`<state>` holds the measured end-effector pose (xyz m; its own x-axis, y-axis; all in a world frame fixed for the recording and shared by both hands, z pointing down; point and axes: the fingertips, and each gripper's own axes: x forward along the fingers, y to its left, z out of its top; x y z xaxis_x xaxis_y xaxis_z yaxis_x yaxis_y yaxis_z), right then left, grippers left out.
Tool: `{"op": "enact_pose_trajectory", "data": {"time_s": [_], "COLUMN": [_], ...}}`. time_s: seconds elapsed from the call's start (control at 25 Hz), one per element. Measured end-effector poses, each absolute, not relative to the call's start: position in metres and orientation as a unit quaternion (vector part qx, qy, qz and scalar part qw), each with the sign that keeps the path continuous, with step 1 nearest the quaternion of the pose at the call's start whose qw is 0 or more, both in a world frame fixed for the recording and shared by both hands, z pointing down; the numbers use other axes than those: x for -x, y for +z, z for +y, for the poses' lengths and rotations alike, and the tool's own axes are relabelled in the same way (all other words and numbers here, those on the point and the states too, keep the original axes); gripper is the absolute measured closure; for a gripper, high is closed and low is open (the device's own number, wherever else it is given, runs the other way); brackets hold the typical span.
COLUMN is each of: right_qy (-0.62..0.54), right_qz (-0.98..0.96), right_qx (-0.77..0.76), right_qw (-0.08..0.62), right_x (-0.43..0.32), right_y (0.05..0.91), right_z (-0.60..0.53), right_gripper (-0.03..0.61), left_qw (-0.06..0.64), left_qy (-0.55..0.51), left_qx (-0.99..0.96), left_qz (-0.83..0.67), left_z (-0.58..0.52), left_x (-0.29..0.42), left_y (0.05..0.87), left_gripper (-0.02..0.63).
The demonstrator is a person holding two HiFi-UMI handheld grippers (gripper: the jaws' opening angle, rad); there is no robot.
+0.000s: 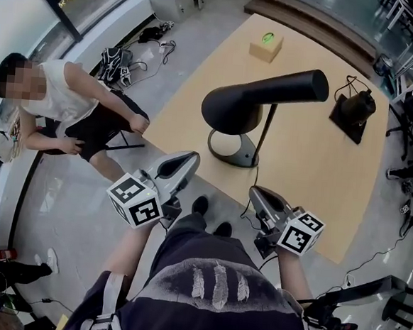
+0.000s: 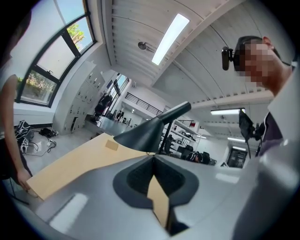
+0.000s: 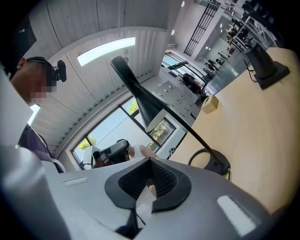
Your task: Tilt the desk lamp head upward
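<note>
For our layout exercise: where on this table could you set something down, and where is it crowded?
Free: right stretch of the table between desk lamp and black device; strip between lamp and small box. Crowded: around the lamp base.

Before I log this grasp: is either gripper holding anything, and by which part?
Nothing held: left gripper and right gripper both have shut, empty jaws, short of the desk lamp.
</note>
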<state>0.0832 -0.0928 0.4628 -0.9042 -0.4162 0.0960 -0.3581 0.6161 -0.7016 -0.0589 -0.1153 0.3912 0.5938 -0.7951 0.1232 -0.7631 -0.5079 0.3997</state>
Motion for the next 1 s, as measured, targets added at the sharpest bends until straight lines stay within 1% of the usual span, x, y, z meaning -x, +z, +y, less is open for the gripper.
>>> {"op": "enact_pose_trajectory", "data": {"time_s": [0.4, 0.64, 0.84, 1.0], "right_qy": [-0.367, -0.348, -0.326, -0.321], "right_qz": [0.882, 0.878, 0.862, 0.85], "right_qx": [0.296, 0.329, 0.387, 0.417], "right_qw": [0.025, 0.009, -0.012, -0.009], "right_x": [-0.086, -0.07, -0.073, -0.072], "right_y": [0.46, 0.454, 0.461, 0.461], "right_z": [-0.143, -0.173, -0.184, -0.191], "right_gripper": [0.58, 0.58, 0.58, 0.58], "left_qw": [0.228, 0.243, 0.264, 0.272], "left_qy": [-0.068, -0.092, -0.11, -0.113], "left_qx": [-0.873, -0.874, -0.884, -0.894], "left_qz": [-0.426, -0.41, -0.369, -0.337], "left_z": [-0.171, -0.198, -0.22, -0.234], "left_x": [0.092, 0.124, 0.137, 0.143], "left_y": [0.394, 0.396, 0.397, 0.397], "left_gripper": [0.611, 0.611, 0.611, 0.611]}}
